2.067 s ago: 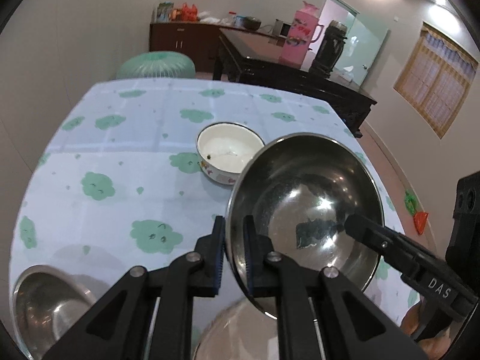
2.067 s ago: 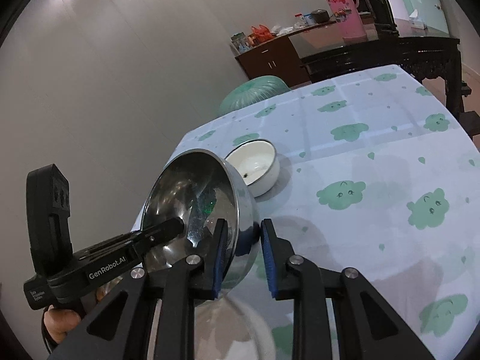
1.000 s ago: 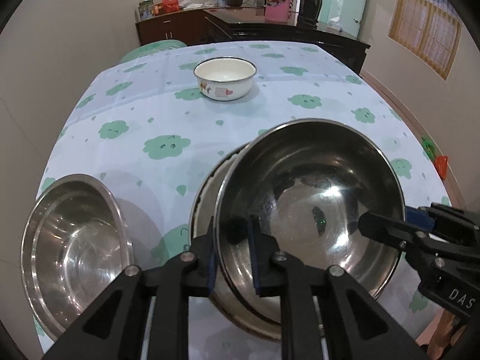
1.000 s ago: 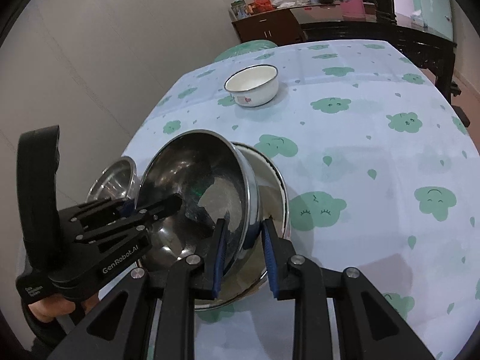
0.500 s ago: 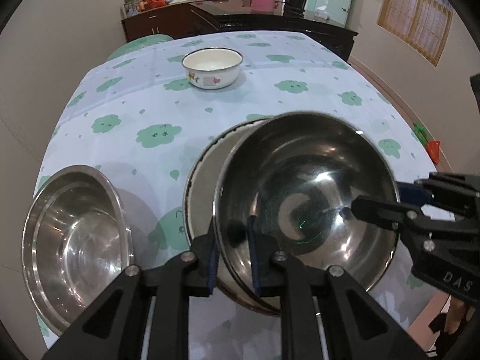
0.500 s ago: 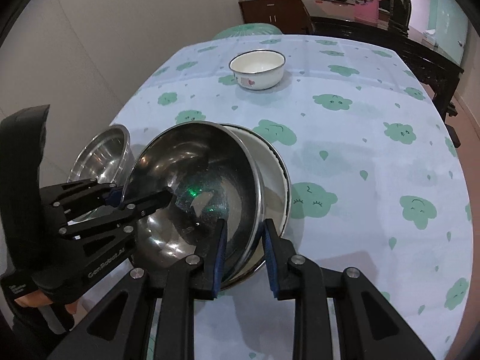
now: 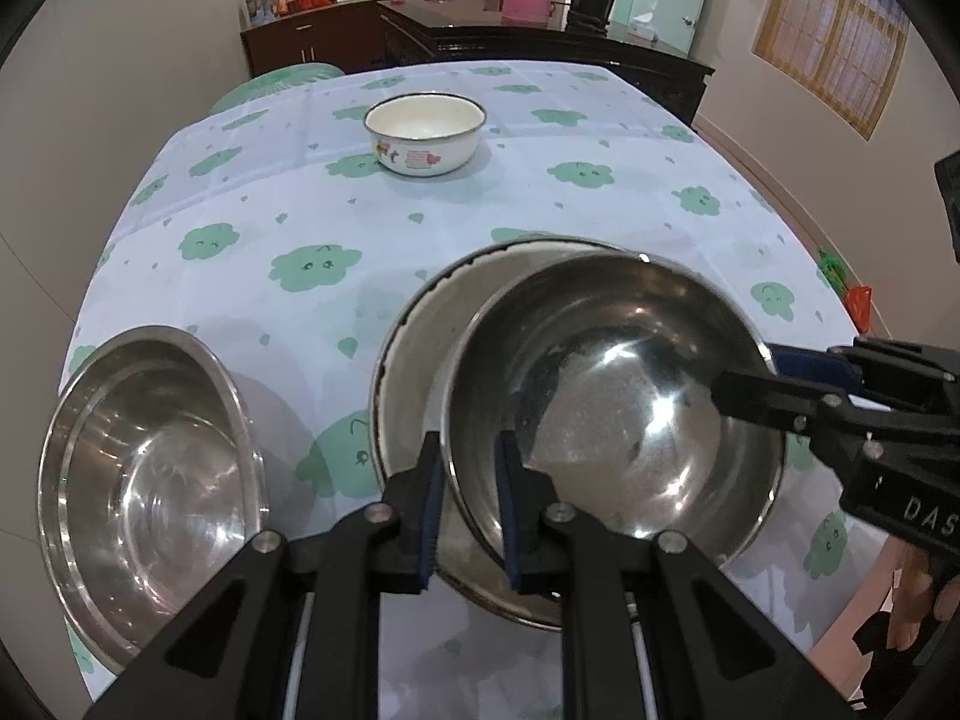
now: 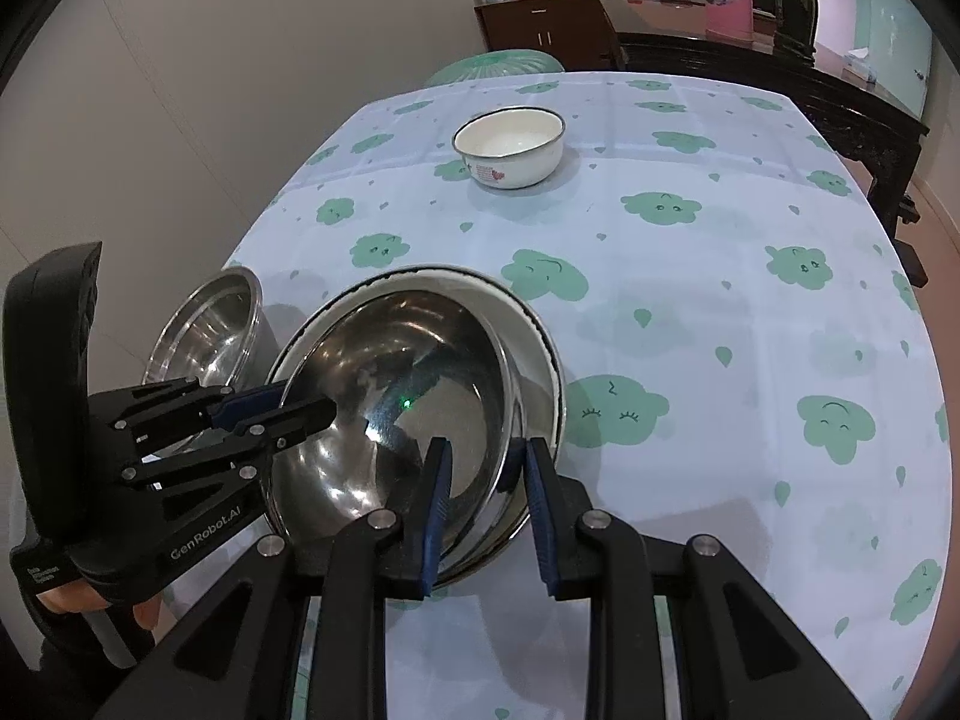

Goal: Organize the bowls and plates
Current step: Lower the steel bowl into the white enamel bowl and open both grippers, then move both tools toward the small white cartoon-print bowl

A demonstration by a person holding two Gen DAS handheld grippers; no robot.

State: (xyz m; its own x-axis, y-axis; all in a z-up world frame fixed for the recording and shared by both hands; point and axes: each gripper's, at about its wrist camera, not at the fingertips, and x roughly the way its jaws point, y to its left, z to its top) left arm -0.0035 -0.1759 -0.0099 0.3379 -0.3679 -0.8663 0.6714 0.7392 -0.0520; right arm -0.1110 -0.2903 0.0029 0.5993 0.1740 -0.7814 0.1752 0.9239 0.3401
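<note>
A shiny steel bowl sits low inside a wider white basin with a dark rim, offset to one side of it. My left gripper is shut on the bowl's near rim, one pad inside and one outside. From the right wrist view it reaches in from the left. My right gripper is shut on the opposite rim, and the left wrist view shows it at the right. Whether the bowl rests on the basin's bottom is hidden.
A second steel bowl stands close to the left of the basin, near the table's edge. A small white enamel bowl sits farther back on the cloud-print tablecloth. Dark wooden furniture stands beyond the table.
Both grippers have brought the steel bowl back from near the white enamel bowl and down into the white basin. Over the last half second it settled a little lower and flatter.
</note>
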